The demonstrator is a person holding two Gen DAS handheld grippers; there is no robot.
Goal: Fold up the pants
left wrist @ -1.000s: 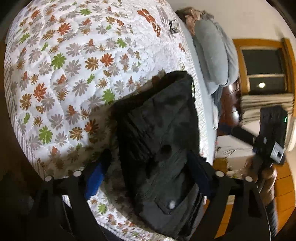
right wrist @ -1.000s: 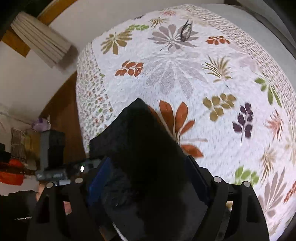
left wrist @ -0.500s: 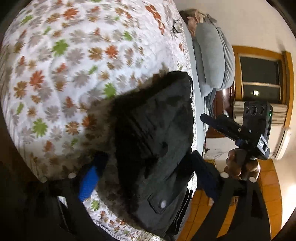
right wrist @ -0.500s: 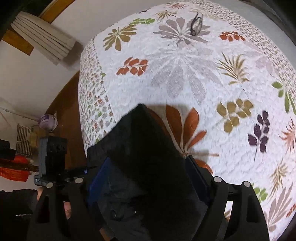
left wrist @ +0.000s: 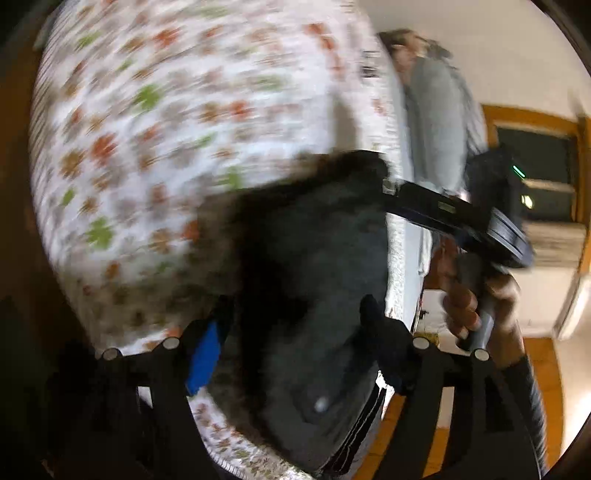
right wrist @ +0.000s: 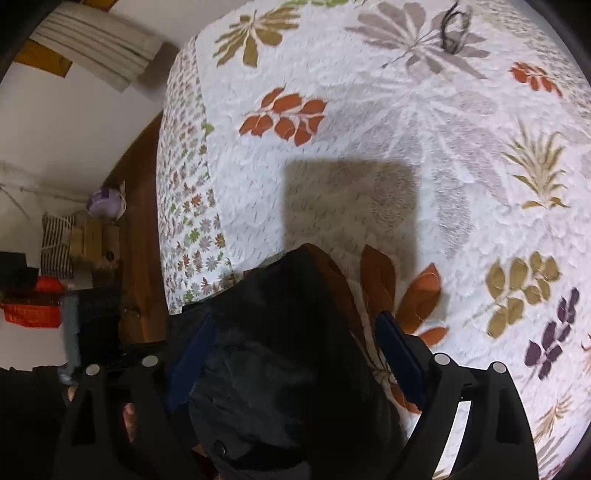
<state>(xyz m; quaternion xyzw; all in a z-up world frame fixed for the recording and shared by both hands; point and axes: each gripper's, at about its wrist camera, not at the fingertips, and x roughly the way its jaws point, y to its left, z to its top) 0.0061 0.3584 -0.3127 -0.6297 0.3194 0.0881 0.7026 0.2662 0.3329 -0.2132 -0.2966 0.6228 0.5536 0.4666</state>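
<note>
The black pants (left wrist: 314, 280) lie in a folded bundle at the corner of the bed, on a white quilt with a leaf print (left wrist: 177, 110). My left gripper (left wrist: 295, 325) is open, its fingers on either side of the bundle. The left wrist view is blurred. In the right wrist view the pants (right wrist: 280, 350) fill the space between the open fingers of my right gripper (right wrist: 295, 350). The right gripper also shows in the left wrist view (left wrist: 461, 218), held over the far edge of the pants.
A grey pillow (left wrist: 439, 122) lies at the head of the bed. A small black hair tie (right wrist: 456, 26) lies far off on the quilt (right wrist: 406, 110). Beyond the bed edge are a wooden floor (right wrist: 142, 206), folded curtains (right wrist: 99, 48) and clutter.
Both grippers have pulled back and risen over the bundle. The right gripper has swung in over the far edge of the pants. The pants' shadow on the quilt has grown.
</note>
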